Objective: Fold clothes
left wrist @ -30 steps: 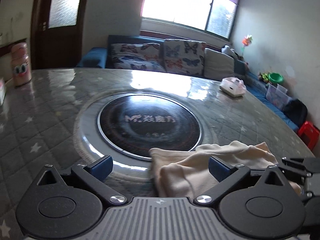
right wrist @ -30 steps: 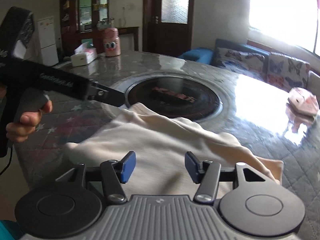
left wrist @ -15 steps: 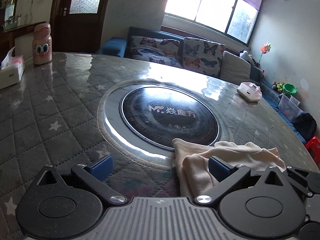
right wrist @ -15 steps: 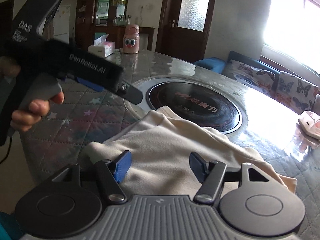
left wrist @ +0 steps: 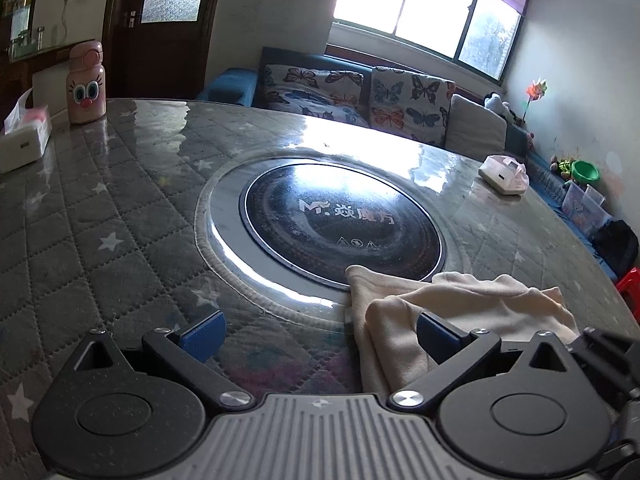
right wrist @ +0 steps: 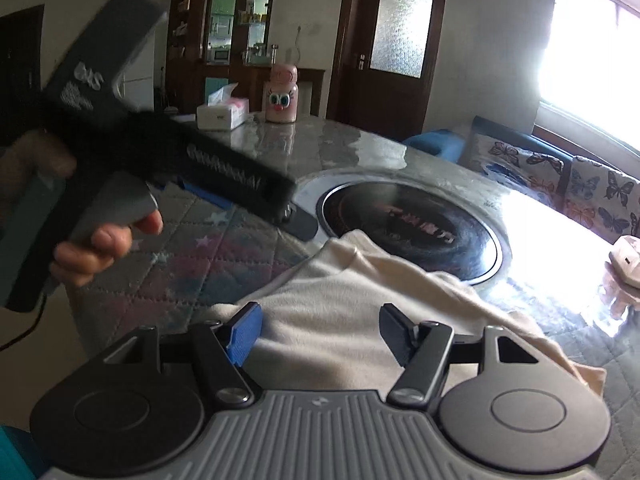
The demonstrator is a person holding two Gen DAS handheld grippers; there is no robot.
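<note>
A cream garment (right wrist: 348,312) lies bunched on the quilted worktop (left wrist: 100,216), its far edge overlapping the rim of the round black cooktop (left wrist: 340,220). The right tongs (right wrist: 320,336) stand wide above the garment, gripping nothing. The left tongs (left wrist: 320,332) stand wide too, just beside the garment's left edge, their right finger over the cloth, nothing pinched.
</note>
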